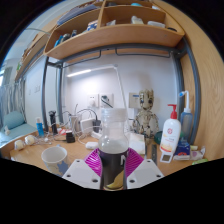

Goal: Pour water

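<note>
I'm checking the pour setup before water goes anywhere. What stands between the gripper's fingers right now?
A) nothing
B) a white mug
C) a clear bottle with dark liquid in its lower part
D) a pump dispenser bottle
C: the clear bottle, dark in its lower part, stands upright between the pink pads of the gripper; the white mug sits off to its side on the desk.

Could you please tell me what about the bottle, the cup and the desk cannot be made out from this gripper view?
- Bottle between the pink pads: its base is hidden behind the fingers; whether the pads press it is unclear.
- White cup: its inside is hidden by its rim.
- Pump bottle: label too small to read.
- Small items along the desk: too small to identify.
</note>
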A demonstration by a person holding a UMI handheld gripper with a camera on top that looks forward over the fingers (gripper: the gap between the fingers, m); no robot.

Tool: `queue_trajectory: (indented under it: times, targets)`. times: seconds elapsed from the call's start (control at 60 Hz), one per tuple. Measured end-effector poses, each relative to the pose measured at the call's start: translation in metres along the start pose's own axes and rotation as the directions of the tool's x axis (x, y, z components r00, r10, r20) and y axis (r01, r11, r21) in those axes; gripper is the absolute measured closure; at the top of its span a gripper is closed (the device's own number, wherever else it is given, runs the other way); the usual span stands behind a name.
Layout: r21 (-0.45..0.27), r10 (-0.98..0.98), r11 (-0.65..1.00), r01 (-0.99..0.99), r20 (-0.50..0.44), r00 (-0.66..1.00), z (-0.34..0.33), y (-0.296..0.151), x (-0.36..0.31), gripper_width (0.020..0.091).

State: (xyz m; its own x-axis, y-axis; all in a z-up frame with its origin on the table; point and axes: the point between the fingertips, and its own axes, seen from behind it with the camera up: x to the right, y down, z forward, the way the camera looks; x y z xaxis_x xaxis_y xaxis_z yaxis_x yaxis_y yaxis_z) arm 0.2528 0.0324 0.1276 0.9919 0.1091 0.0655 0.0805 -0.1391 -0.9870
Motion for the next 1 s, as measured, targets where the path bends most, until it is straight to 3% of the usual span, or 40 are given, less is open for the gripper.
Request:
queue_trajectory:
  times: [0.35,0.517,0.617,0.65,0.767,1.0]
  targets:
    - [0.024,-0.013,1.000,0.014,-0.038,0.999,0.001,0.014,0.005,0.0833]
    - [0.016,0.012,1.000,-0.011,-0.064,0.998,-0.001,0.014,0.009,0.0695]
    - [-0.019,0.038,0.999,-0.041,-0.103,0.994,-0.011,0.020,0.012,0.0485]
    - [-0.007,0.038,0.999,-0.039,-0.113,0.993,-0.019,0.018,0.011,0.0448]
    - [0.000,0.032,0.999,-0.033,-0.162,0.986,-0.051,0.018,0.009,0.0373]
    - [-0.014,0.035,0.999,-0.039,-0.246,0.969,-0.130,0.026,-0.018,0.0363]
